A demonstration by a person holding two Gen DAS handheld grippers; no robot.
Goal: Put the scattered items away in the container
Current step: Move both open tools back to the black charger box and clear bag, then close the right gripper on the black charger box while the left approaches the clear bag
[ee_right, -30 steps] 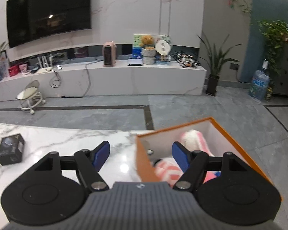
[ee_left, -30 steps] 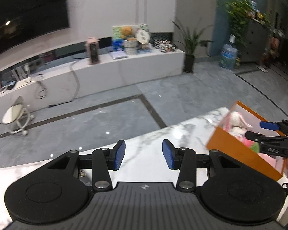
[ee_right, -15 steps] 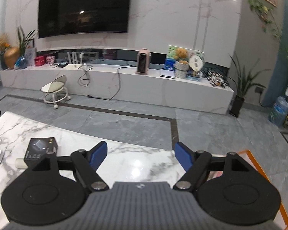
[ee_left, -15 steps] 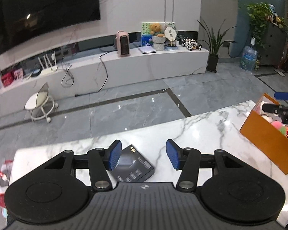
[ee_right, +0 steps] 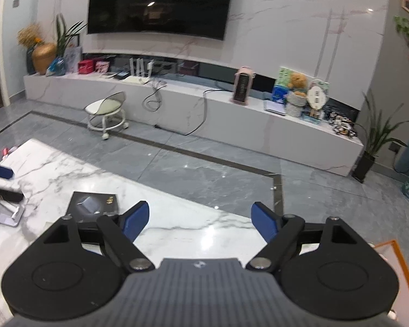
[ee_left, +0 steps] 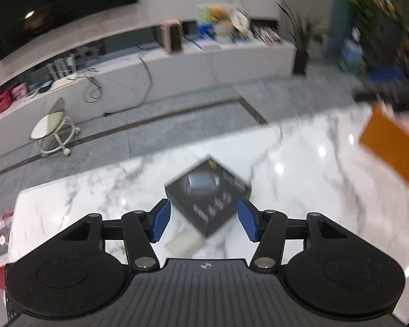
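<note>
Both claws are seen with jaws opening. Between the blue pads of the left gripper (ee_left: 203, 222) the near corner of a black box (ee_left: 208, 196) is framed, untouched by either pad; nothing is seen between the jaws of the right gripper (ee_right: 200, 222). Pale print and a picture are borne on the box's lid, blurred beyond reading. The box is laid flat on the marble table (ee_left: 300, 169), well apart from the orange container (ee_left: 395, 147) at the table's right edge. A silver stand (ee_right: 6, 212) is seen near the box.
</note>
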